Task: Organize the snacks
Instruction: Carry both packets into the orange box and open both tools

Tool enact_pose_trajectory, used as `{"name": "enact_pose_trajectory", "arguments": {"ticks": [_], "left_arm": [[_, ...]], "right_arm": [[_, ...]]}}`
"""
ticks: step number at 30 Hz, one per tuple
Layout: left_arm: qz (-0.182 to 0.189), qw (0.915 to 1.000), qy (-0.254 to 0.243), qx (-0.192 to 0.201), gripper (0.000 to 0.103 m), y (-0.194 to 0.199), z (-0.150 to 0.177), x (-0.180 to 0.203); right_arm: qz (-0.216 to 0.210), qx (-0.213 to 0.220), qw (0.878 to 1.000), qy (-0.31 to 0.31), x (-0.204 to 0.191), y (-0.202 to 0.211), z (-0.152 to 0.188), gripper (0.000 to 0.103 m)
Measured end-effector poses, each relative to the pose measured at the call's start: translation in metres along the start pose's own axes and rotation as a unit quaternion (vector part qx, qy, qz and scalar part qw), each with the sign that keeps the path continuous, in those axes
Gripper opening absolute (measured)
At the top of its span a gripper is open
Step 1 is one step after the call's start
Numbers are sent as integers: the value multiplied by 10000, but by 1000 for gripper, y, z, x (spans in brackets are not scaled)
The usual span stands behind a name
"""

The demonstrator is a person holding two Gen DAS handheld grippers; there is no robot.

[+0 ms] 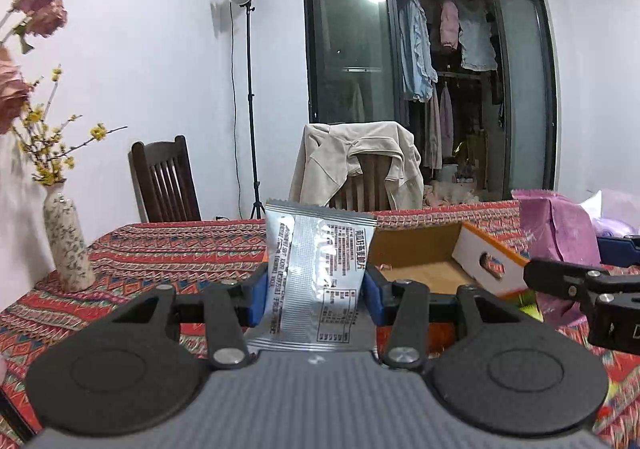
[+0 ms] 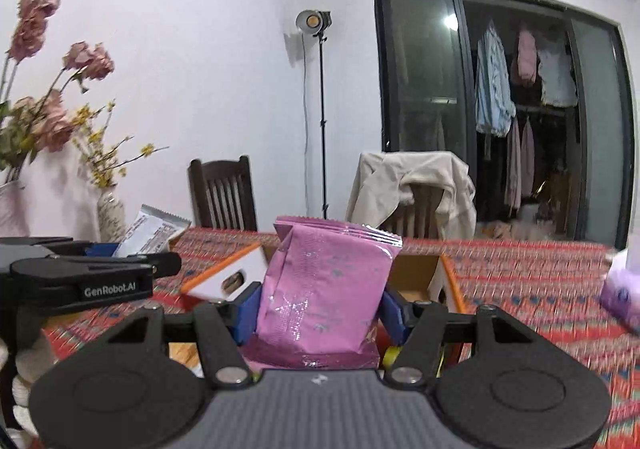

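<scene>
Standing upright, a silver foil snack packet with black print (image 1: 316, 273) is clamped between the blue pads of the left gripper (image 1: 316, 289), above the table's near edge. A shiny pink plastic snack packet (image 2: 324, 289) is likewise gripped upright by the right gripper (image 2: 320, 309). Beyond both packets, an open cardboard box with orange rim (image 1: 472, 261) is seen on the red patterned tablecloth (image 1: 160, 249). A floral ceramic vase (image 1: 66, 245) is placed near the table's left edge.
</scene>
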State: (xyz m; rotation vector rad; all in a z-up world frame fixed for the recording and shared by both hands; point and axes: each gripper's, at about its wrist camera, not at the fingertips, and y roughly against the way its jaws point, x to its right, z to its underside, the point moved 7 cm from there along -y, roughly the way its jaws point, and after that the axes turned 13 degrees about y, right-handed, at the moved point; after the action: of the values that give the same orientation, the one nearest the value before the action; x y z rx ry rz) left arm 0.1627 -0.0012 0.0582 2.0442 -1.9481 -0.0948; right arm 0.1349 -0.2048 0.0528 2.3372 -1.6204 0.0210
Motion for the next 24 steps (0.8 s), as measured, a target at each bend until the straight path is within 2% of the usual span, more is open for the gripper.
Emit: {"name": "enact_pose_trajectory", "arguments": {"ticks": [6,9,16,19,24], "left_arm": [[-140,9995,268,-110,48,-45,-25,5],[-207,9988,389,-195,48,-69,-32,6],[-400,9956,706,-474,48,-124,-26,-5],[-456,9938,862,-541,48,-140,-15,-14],[-433,9937,788,-675,48,-152,-3,-18]], "right_arm": [[11,-91,10000,-13,20,-45,-26,60],[28,-317,9995,-87,29,-75,-30,60],[84,-846,9955,-419,44,-140,-6,60],[129,-904,9945,-510,50,-153,7,60],[95,-956,9938,-568,55,-161,19,61]]}}
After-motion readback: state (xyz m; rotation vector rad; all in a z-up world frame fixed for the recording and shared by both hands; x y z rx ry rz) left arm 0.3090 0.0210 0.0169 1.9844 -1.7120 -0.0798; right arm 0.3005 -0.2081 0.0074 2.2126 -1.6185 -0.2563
